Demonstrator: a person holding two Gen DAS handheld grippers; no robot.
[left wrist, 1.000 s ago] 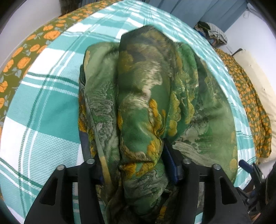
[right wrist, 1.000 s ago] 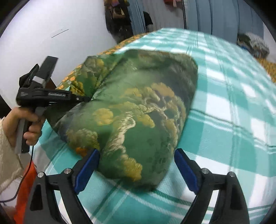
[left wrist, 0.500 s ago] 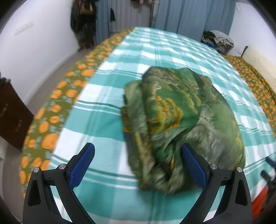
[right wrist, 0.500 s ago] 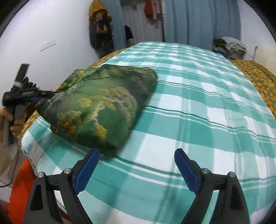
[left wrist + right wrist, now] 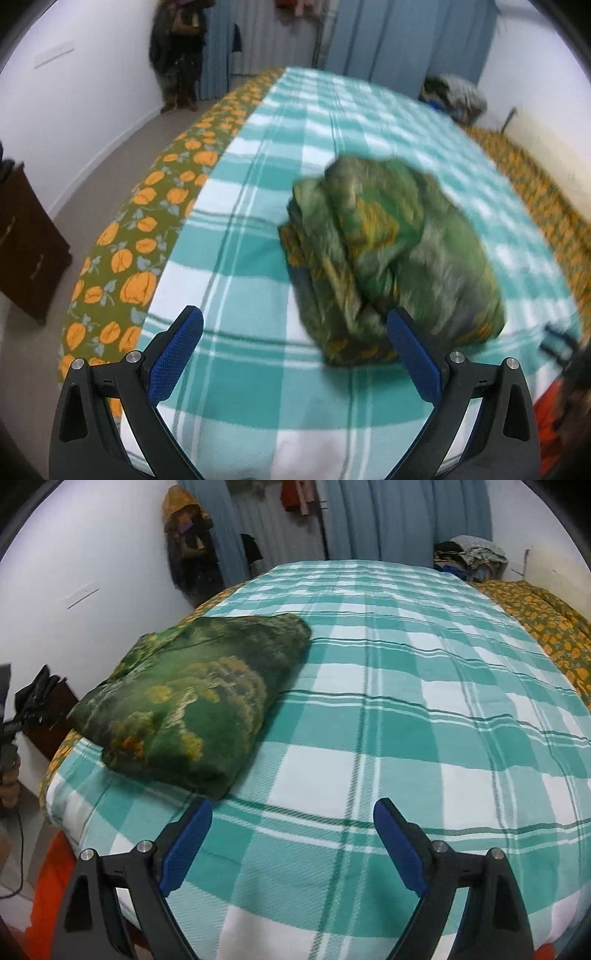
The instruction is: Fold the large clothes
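A folded green garment (image 5: 195, 698) with yellow-gold patterning lies as a thick bundle on the bed (image 5: 424, 716), on a teal-and-white checked blanket (image 5: 266, 221), close to the bed's near corner and beside the edge where an olive sheet with orange pumpkins (image 5: 140, 251) hangs down. The left hand-held gripper (image 5: 295, 332) hovers above the blanket with its blue pads (image 5: 177, 354) spread wide, having just been opening, and nothing sits between them; the bundle lies just beyond its right pad. The right hand-held gripper (image 5: 291, 823) is also spread wide and holds nothing, over bare blanket, with the garment off to its left. At the left edge of the right wrist view a hand (image 5: 9, 779) grips a dark handle.
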